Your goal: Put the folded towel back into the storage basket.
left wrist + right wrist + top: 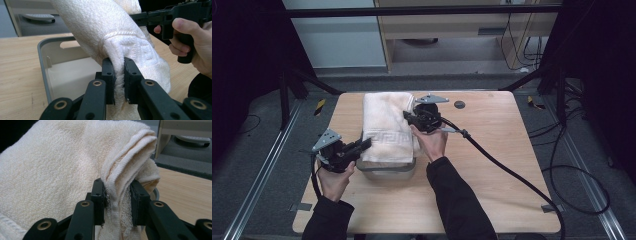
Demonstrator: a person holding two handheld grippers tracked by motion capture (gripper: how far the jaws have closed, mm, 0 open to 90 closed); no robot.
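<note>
- Wooden table (pixel 492 165) on a dark floor, with rails at either side and a pale cabinet behind; black cables trail off to the right
- Near the table's middle a folded cream towel (pixel 387 125) is held over a grey bin (pixel 387 172), whose near rim shows under the towel's front edge
- Left gripper (pixel 364 143) is clenched on the towel's near-left edge; in the left gripper view its pads pinch a fold of terry cloth (pixel 117 72), and the bin's hollow (pixel 72 75) lies open just beside and below
- Right gripper (pixel 408 116) is likewise clamped on the towel, at its far-right edge; the right gripper view shows several hemmed layers (pixel 117 195) squeezed between the jaws
- Towel's long axis runs away from the person, slung between the two grips, which sit at opposite corners
- Bin lies directly beneath the towel's near end, closer to the left hand (pixel 332 177) than to the right hand (pixel 432 142)
- Judging by this, the coming move is a lowering: the far end, which reaches past the bin, must come nearer so the bundle drops inside the walls
</note>
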